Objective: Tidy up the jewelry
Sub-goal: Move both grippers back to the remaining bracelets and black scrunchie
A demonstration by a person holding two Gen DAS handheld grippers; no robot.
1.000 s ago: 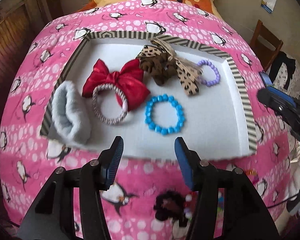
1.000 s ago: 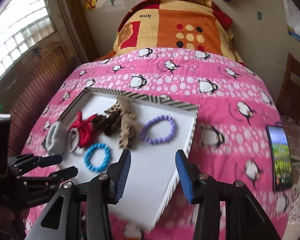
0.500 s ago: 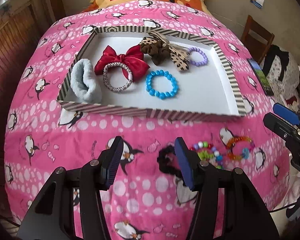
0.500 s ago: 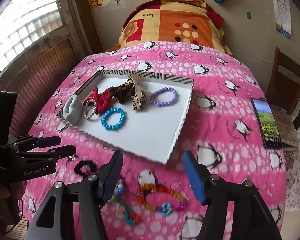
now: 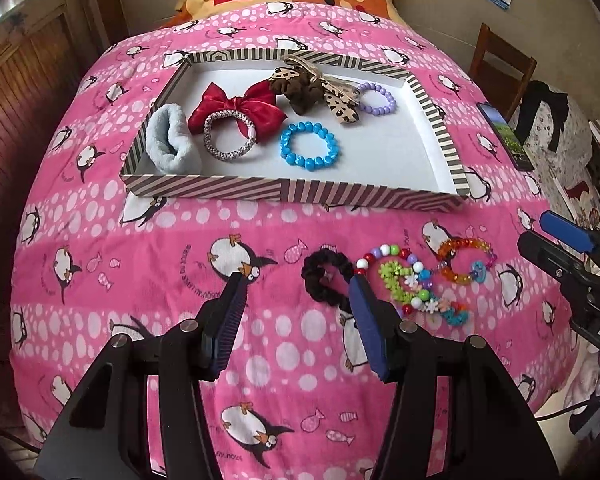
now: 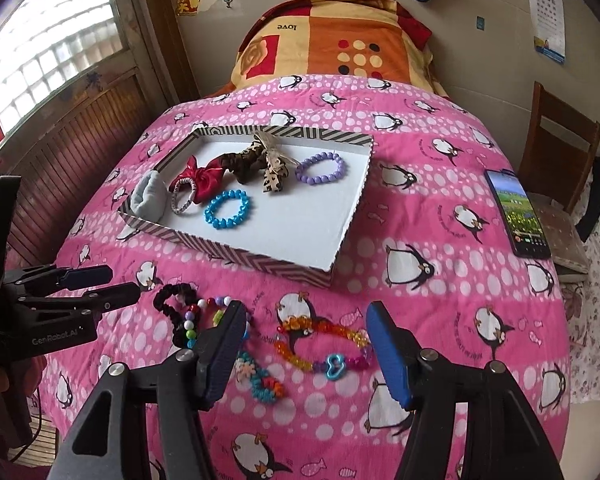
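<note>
From the left wrist camera, the left gripper (image 5: 296,292) hangs with its jaws wide and nothing between them, over the pink penguin blanket (image 5: 140,248). A black scrunchie (image 5: 326,280) lies just ahead and to the right, its near edge hidden behind the right-hand blue pad; a multicoloured bead bracelet (image 5: 410,284) lies beyond it, then an orange bead bracelet (image 5: 466,260), all short of the striped tray (image 5: 292,192). Inside the tray sit a blue bead bracelet (image 5: 309,145), a purple one (image 5: 377,99), a red satin bow (image 5: 236,108), a leopard scrunchie (image 5: 304,86) and a fluffy grey band (image 5: 170,140). From the right wrist camera, the right gripper (image 6: 306,336) also stands wide and empty, and the orange bracelet (image 6: 324,340) lies directly between and just past its fingertips, long axis running across the jaws (so this hand looks the better placed for it). The beads look hard, glossy and loosely strung, likely to sag when lifted; the scrunchie is soft, ruffled cloth.
</note>
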